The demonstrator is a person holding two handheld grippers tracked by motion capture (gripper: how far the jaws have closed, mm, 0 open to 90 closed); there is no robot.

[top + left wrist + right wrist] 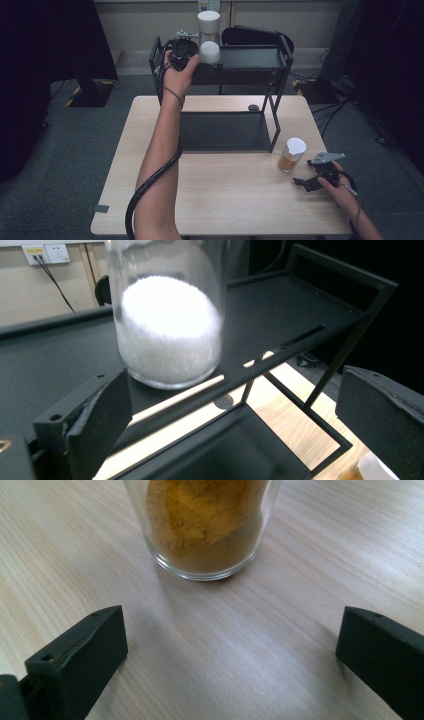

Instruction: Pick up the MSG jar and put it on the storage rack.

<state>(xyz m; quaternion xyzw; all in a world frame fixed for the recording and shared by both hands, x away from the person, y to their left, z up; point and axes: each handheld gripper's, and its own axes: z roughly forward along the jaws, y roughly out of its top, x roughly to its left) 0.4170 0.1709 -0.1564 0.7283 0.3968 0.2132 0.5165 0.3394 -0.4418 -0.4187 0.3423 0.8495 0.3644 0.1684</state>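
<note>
A glass jar of white powder (209,50) (170,330) with a white lid stands on the top shelf (250,57) (280,315) of a black rack. My left gripper (195,54) (235,390) is raised to that shelf and open, its jaws just short of the jar's base on either side. A second lidded glass jar, holding orange-brown powder (291,156) (202,525), stands on the wooden table (225,200) at the right. My right gripper (305,172) (232,620) rests low near the table, open, a short way in front of that jar and not touching it.
The rack's lower tray (220,130) lies on the table under the top shelf, with thin black legs (275,125) at its right. A small dark round object (253,107) sits on the table behind the tray. Dark furniture and cables surround the table.
</note>
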